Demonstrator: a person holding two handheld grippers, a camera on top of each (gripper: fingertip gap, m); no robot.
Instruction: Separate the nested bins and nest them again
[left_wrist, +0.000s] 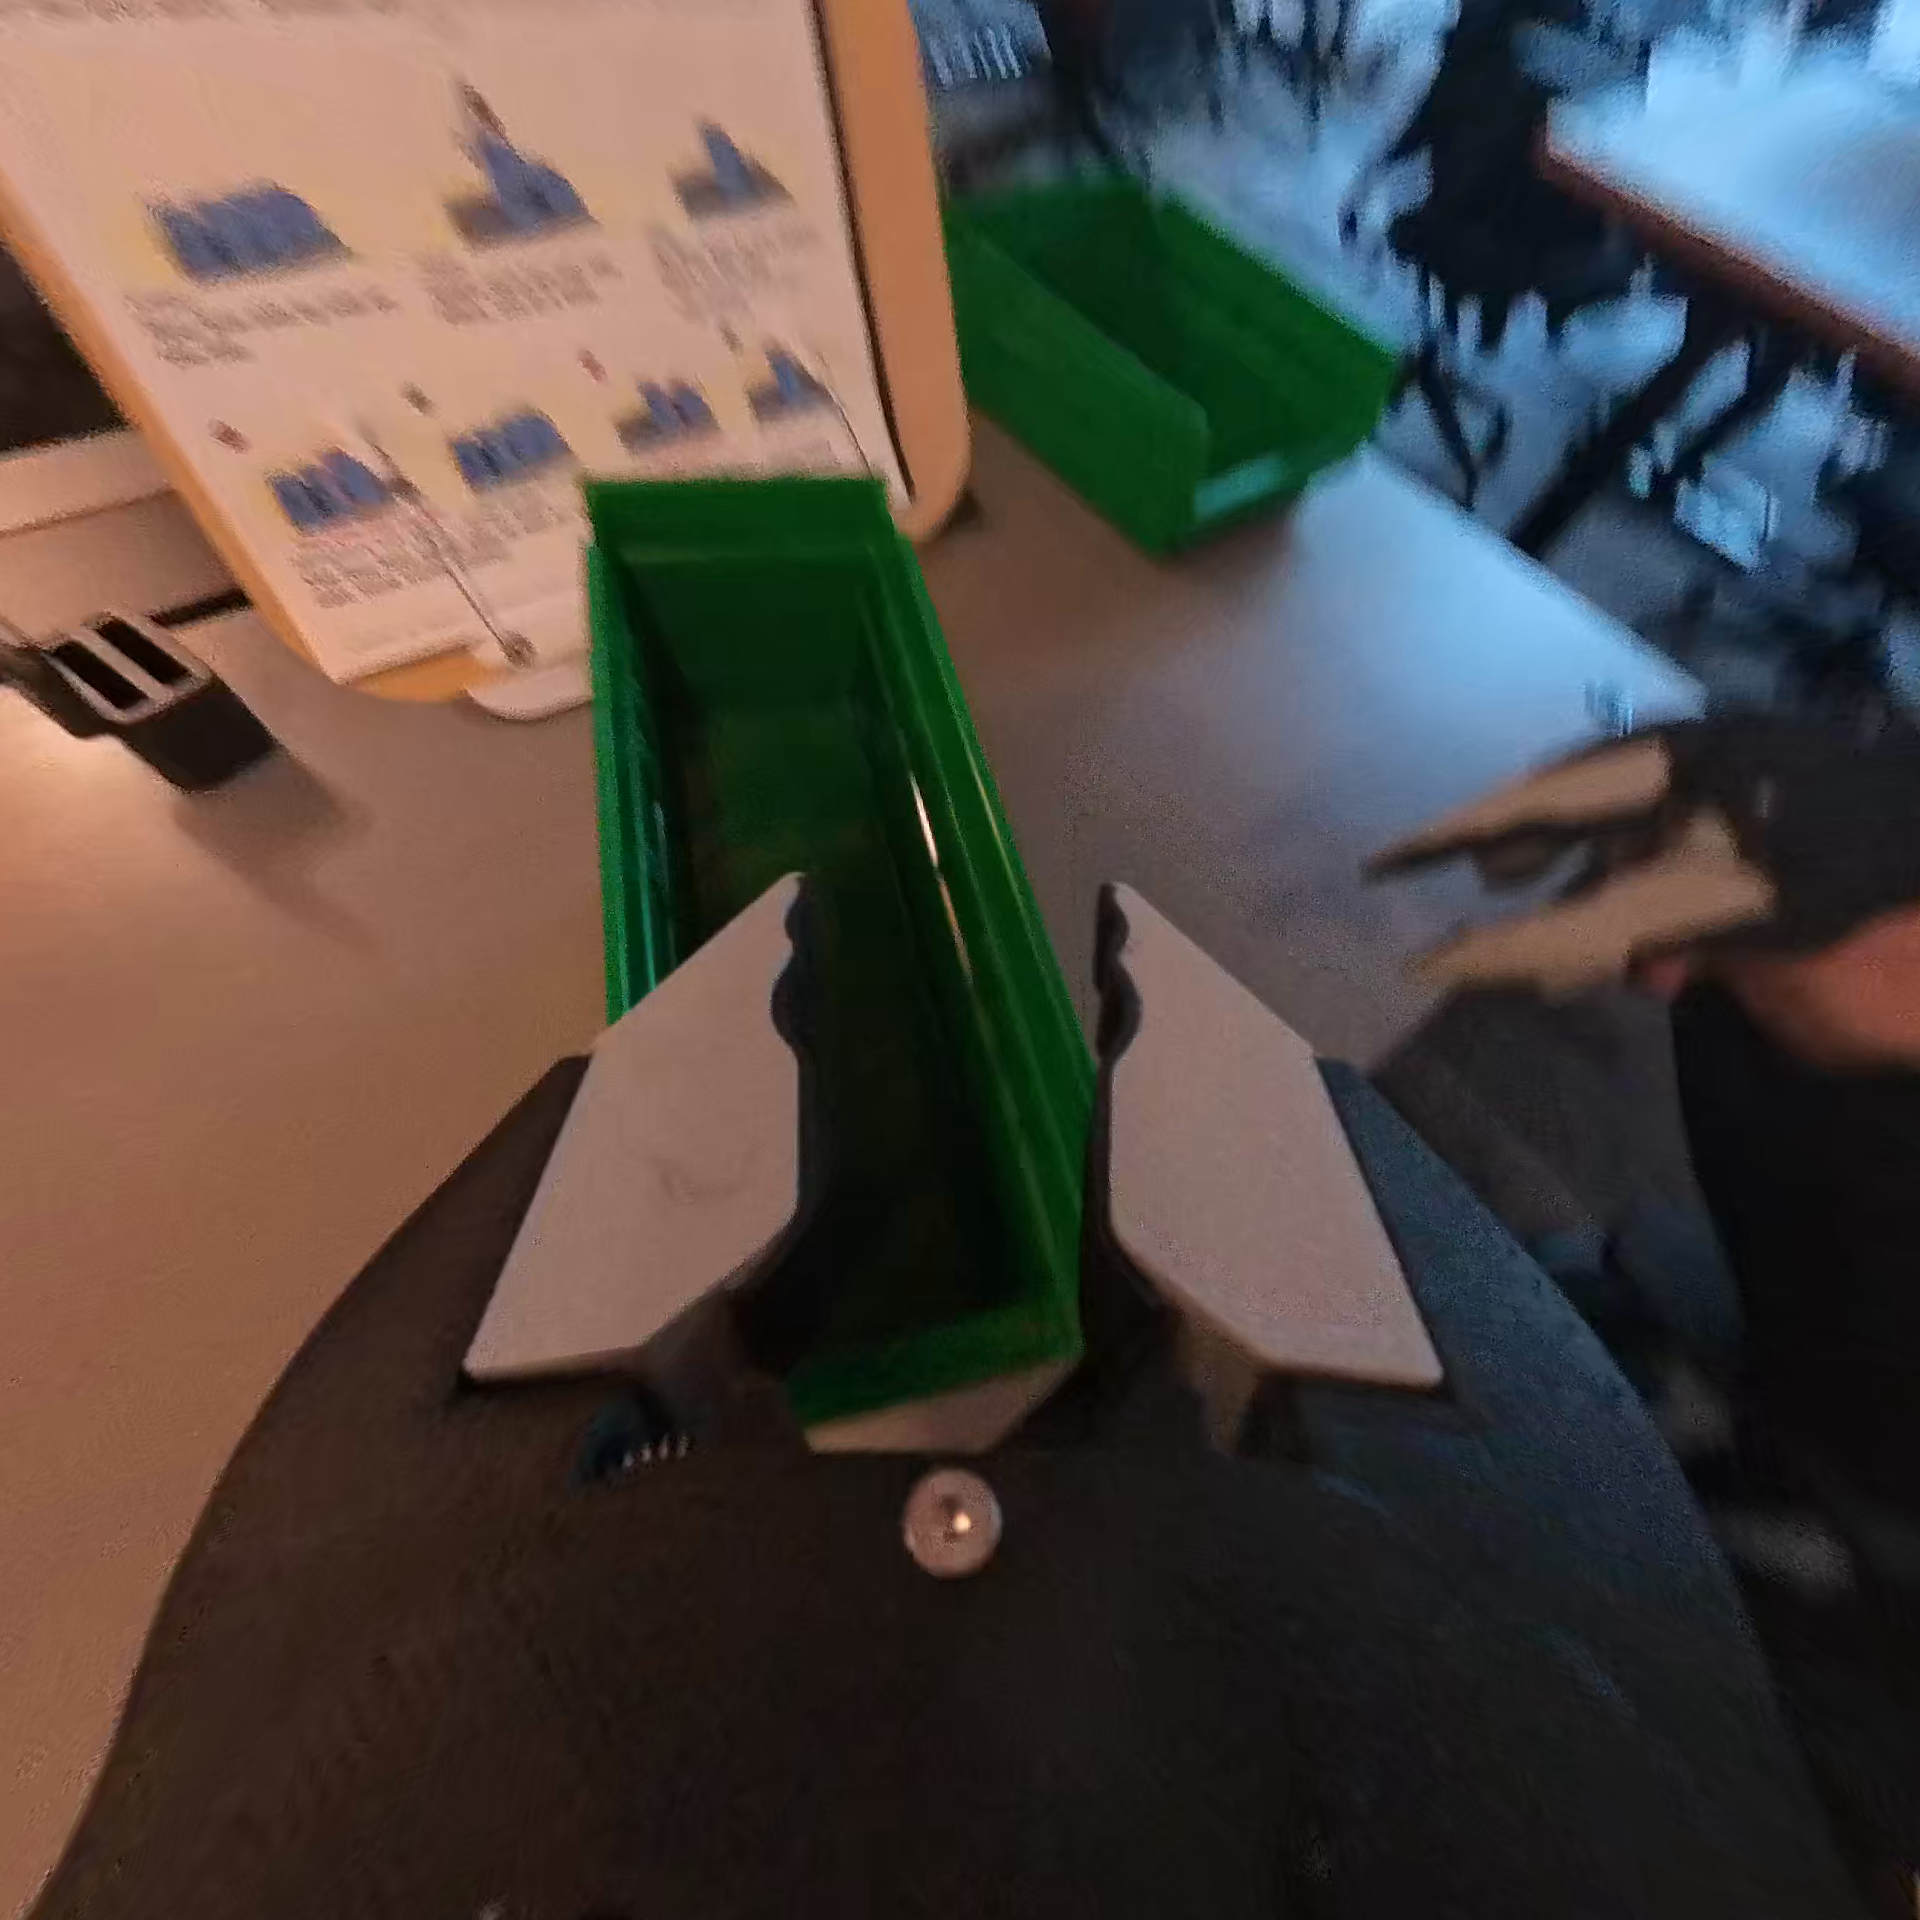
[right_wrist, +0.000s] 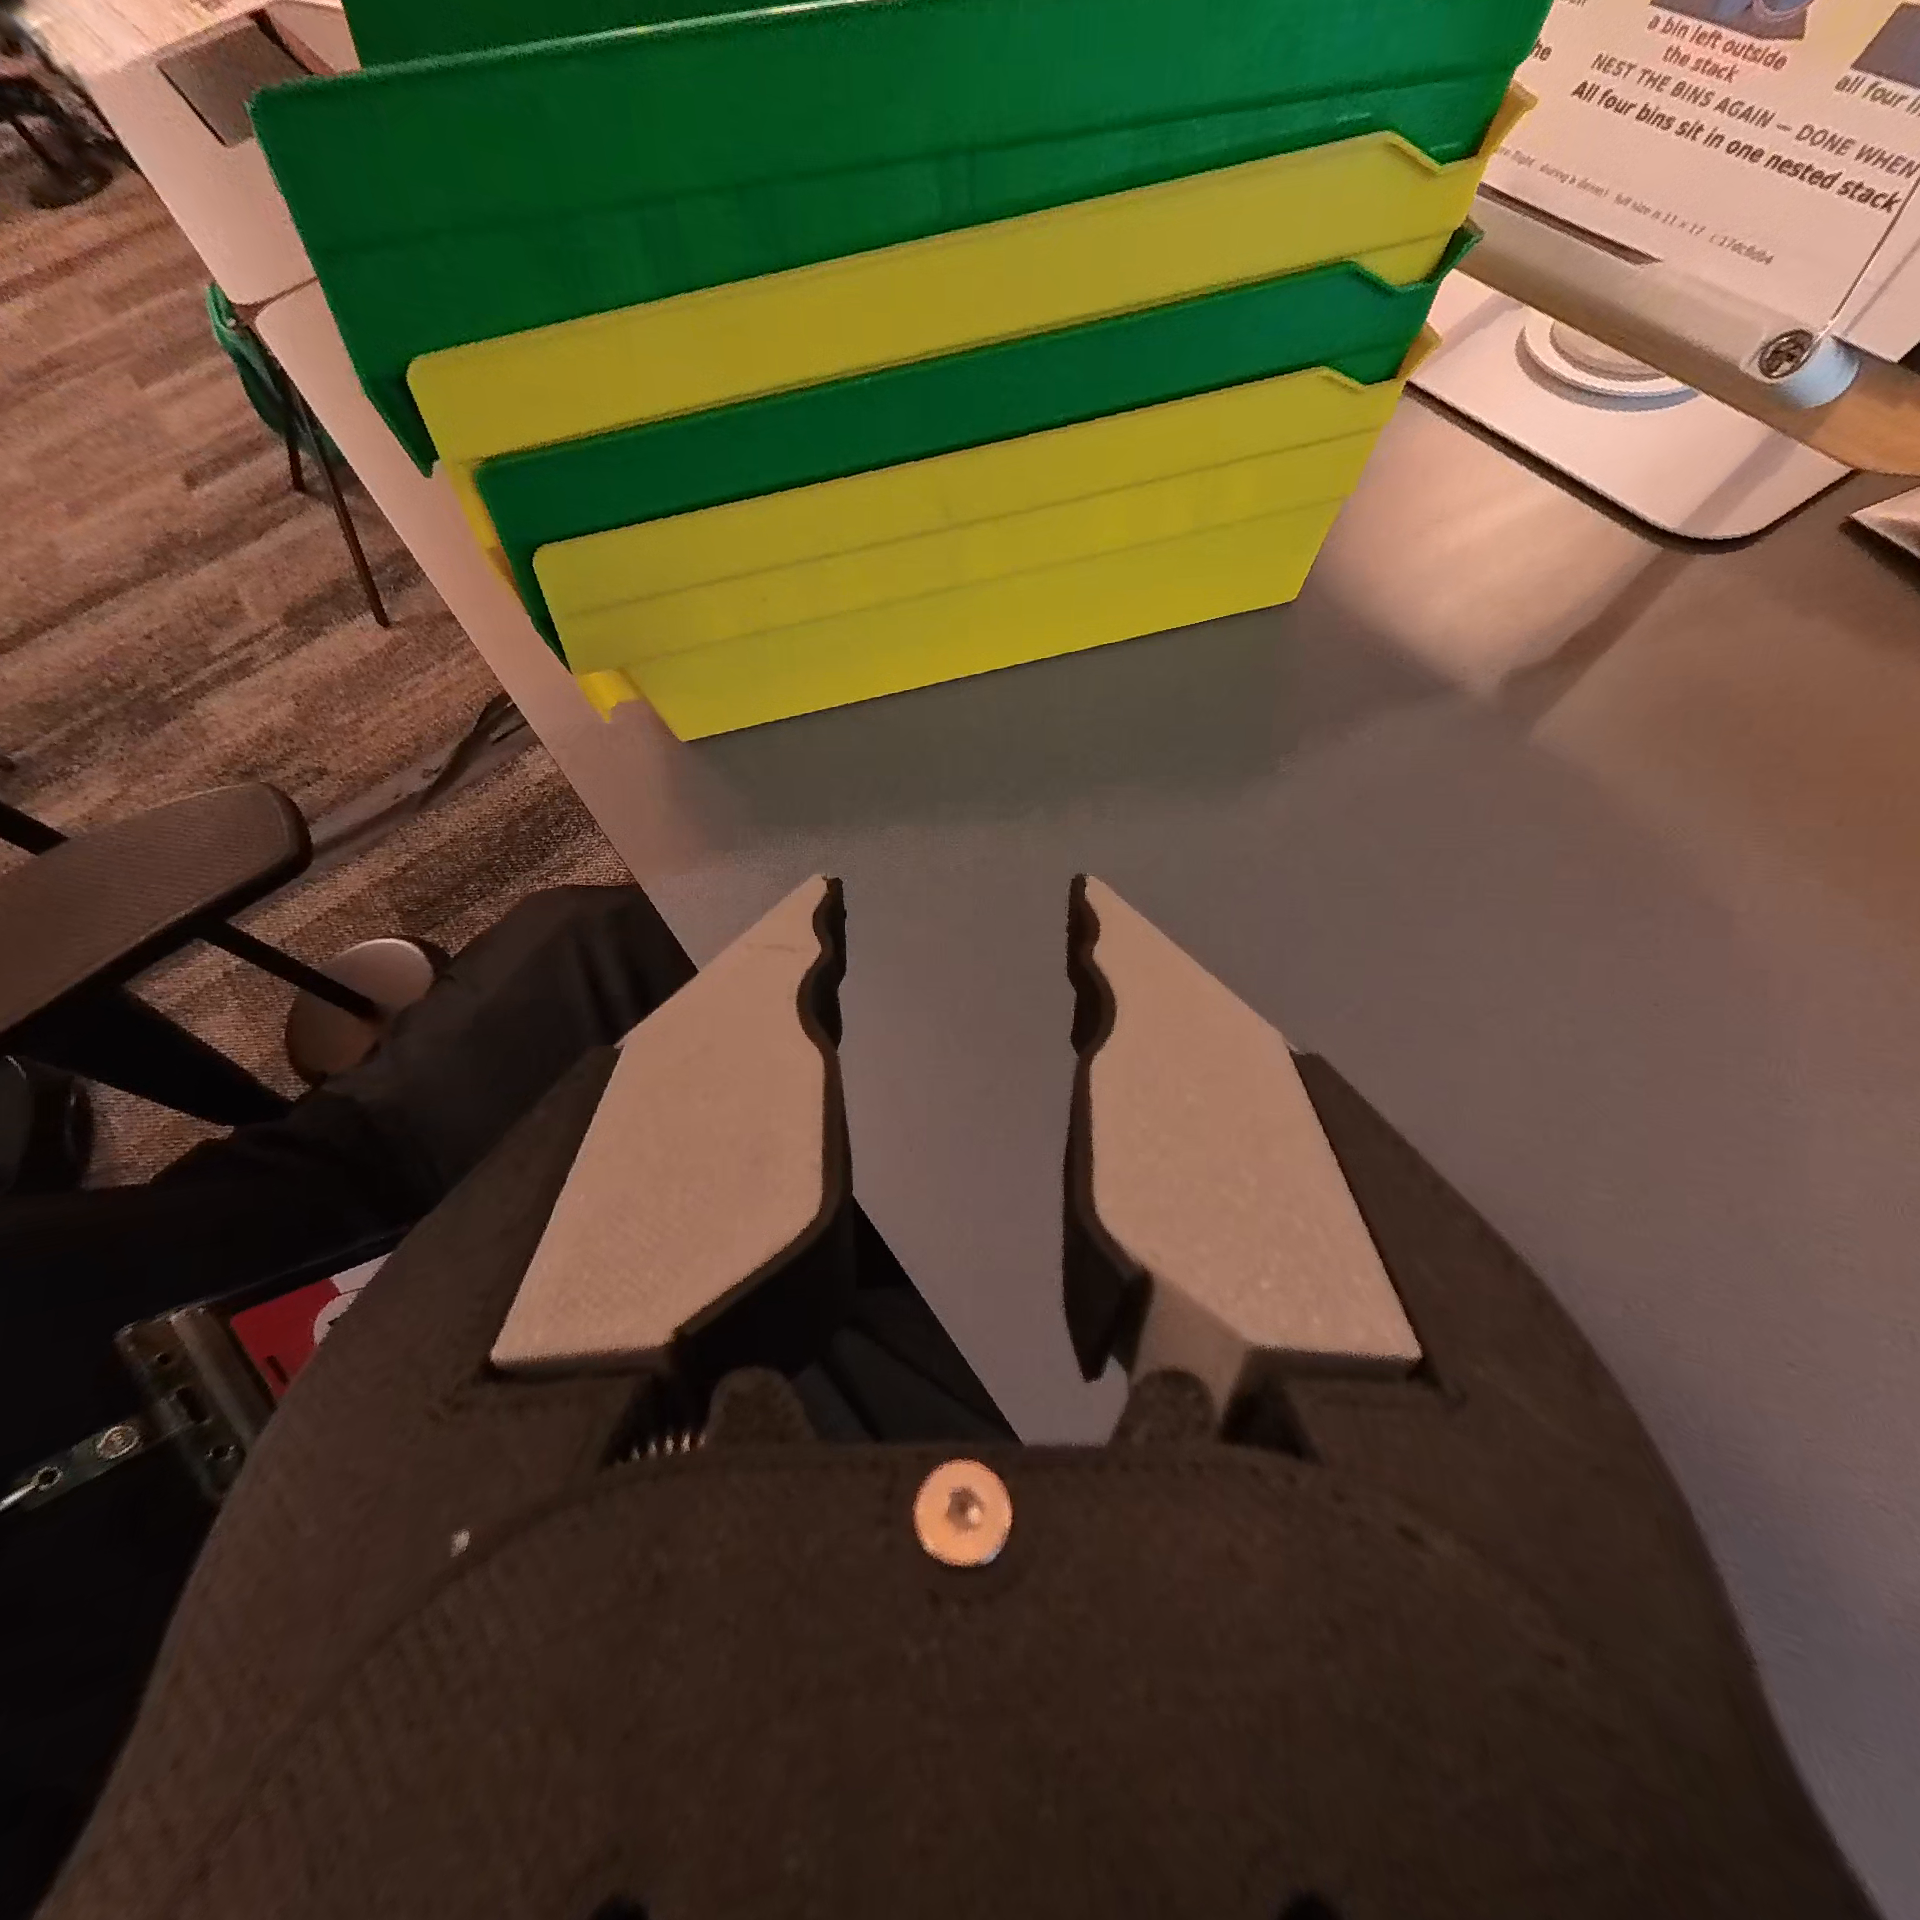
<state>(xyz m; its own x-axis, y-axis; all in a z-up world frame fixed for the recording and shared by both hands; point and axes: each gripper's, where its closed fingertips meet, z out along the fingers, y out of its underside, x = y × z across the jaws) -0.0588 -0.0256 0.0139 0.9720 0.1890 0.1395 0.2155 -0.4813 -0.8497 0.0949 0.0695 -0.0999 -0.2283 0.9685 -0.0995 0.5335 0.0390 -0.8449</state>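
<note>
In the left wrist view a long green bin (left_wrist: 831, 779) lies lengthwise on the grey table (left_wrist: 312, 1039), under my left gripper (left_wrist: 951, 894). The jaws are open and straddle its right wall, left finger over the inside, right finger outside. A second green bin (left_wrist: 1143, 353) stands apart at the far right. In the right wrist view several nested bins (right_wrist: 935, 416), alternating green and yellow, stand in one stack at the table's left edge. My right gripper (right_wrist: 956, 883) is open and empty over bare table, short of the stack.
A printed instruction board on a wooden stand (left_wrist: 468, 312) stands behind the bin and shows at the right wrist view's top right (right_wrist: 1714, 104). A black holder (left_wrist: 135, 707) sits at the left. A chair armrest (right_wrist: 135, 883) and a person's leg are beyond the table edge.
</note>
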